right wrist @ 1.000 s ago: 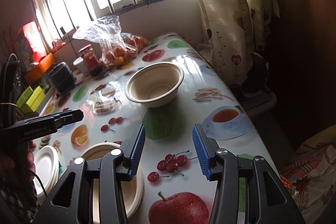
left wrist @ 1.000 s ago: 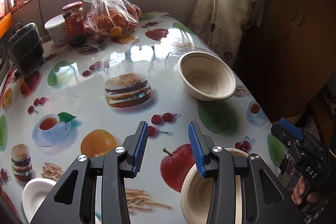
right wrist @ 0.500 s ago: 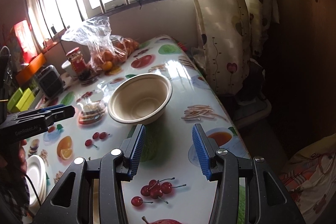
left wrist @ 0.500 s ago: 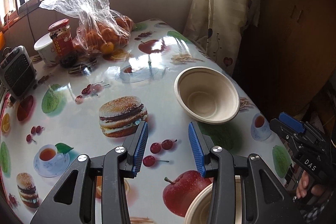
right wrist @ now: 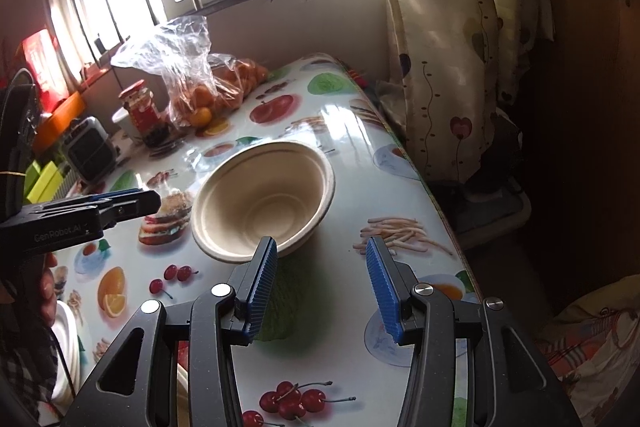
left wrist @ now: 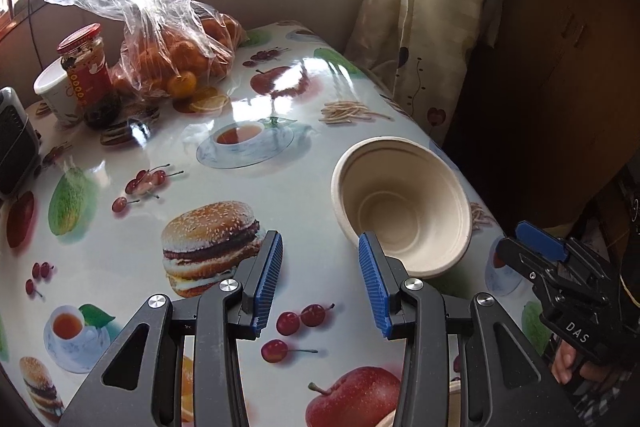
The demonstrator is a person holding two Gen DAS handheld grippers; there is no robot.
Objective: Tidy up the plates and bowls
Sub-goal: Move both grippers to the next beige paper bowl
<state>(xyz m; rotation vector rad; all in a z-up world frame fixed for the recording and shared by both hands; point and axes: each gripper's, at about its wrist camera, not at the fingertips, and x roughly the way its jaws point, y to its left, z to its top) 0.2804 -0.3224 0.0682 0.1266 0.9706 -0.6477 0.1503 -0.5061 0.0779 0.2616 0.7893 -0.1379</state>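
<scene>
A beige paper bowl [left wrist: 404, 207] stands upright and empty near the right edge of the fruit-print table [left wrist: 304, 155]. My left gripper [left wrist: 320, 243] hovers just short of it, open, with nothing between its blue pads; its right fingertip overlaps the bowl's near-left rim in the picture. In the right wrist view the same bowl [right wrist: 264, 199] lies just ahead and left of my right gripper [right wrist: 320, 247], which is open and holds nothing. Each gripper shows in the other's view: the right gripper [left wrist: 536, 247] and the left gripper [right wrist: 120, 203]. White plates [right wrist: 66, 339] sit stacked at the lower left.
At the far end stand a plastic bag of oranges [left wrist: 176, 39], a red-lidded jar [left wrist: 86, 67], a white cup [left wrist: 50, 87] and a small dark appliance [left wrist: 16, 147]. A curtain [left wrist: 420, 7] hangs past the table's right edge [right wrist: 440, 203].
Both grippers have moved forward over the table toward the far bowl, which now looms larger. The nearer bowl and the plates have slid toward the bottom of the views. The jaws kept their width.
</scene>
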